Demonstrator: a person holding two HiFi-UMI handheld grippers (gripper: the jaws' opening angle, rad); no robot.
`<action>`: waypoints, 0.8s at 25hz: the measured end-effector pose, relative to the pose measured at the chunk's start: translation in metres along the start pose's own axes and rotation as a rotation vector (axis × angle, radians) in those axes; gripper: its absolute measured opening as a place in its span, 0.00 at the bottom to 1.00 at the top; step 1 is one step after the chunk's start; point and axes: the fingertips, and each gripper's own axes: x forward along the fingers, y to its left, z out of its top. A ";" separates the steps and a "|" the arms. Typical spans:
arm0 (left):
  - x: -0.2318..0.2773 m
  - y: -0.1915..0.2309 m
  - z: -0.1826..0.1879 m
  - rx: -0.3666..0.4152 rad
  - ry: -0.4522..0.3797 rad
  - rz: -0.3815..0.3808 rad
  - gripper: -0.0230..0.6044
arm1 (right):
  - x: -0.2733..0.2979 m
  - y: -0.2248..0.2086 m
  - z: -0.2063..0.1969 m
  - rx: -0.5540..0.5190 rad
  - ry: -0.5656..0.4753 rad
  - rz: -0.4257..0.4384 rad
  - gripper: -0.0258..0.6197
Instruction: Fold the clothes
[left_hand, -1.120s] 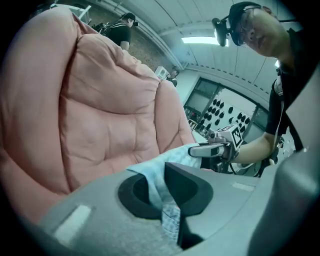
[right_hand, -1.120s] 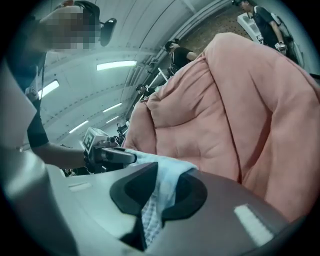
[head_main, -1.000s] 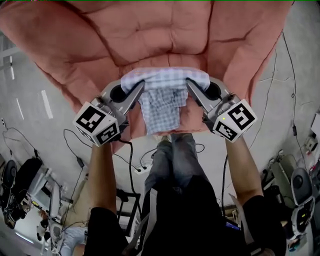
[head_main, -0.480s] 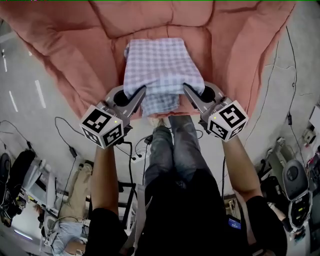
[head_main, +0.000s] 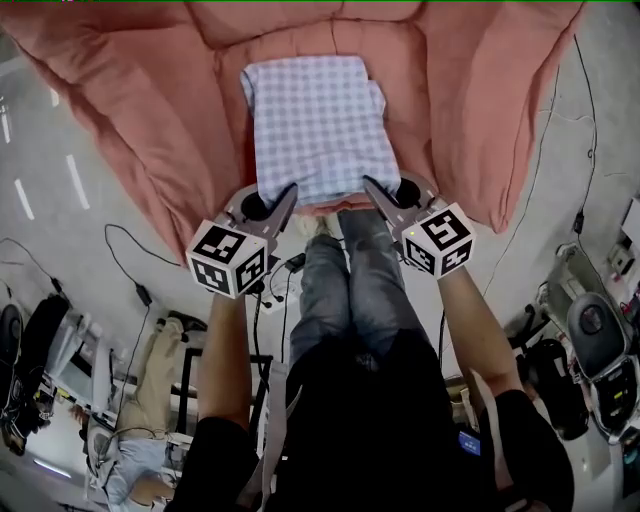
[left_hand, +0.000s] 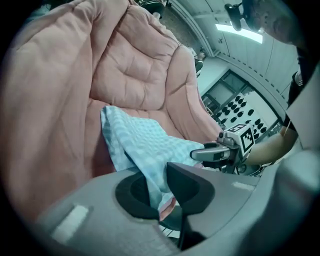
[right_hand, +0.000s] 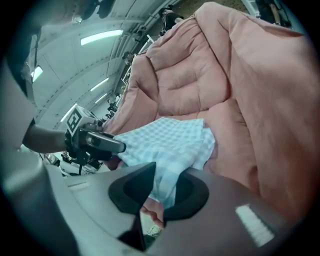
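A pink padded chair (head_main: 140, 110) fills the top of your head view, with grey floor (head_main: 60, 230) on either side. The checked cloth (head_main: 315, 125) lies flat at upper centre. Your left gripper (head_main: 284, 195) and right gripper (head_main: 372, 187) each pinch a near corner, and their fingers have just been easing open.

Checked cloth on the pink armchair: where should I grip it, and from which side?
Grip the two near corners of the light checked cloth, coming from the open front of the pink padded armchair: it lies flat, and that edge reaches the seat's lip. The left tool and right tool have cloth between their jaws there, which have just been opening.
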 end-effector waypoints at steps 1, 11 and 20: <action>-0.001 0.000 -0.007 -0.003 0.013 0.006 0.13 | 0.000 0.002 -0.006 0.003 0.010 -0.002 0.14; -0.010 0.008 -0.054 -0.058 0.090 0.064 0.25 | -0.010 -0.007 -0.052 0.042 0.100 -0.083 0.20; -0.043 -0.010 -0.066 -0.038 0.067 0.045 0.25 | -0.044 0.005 -0.049 0.020 0.061 -0.171 0.23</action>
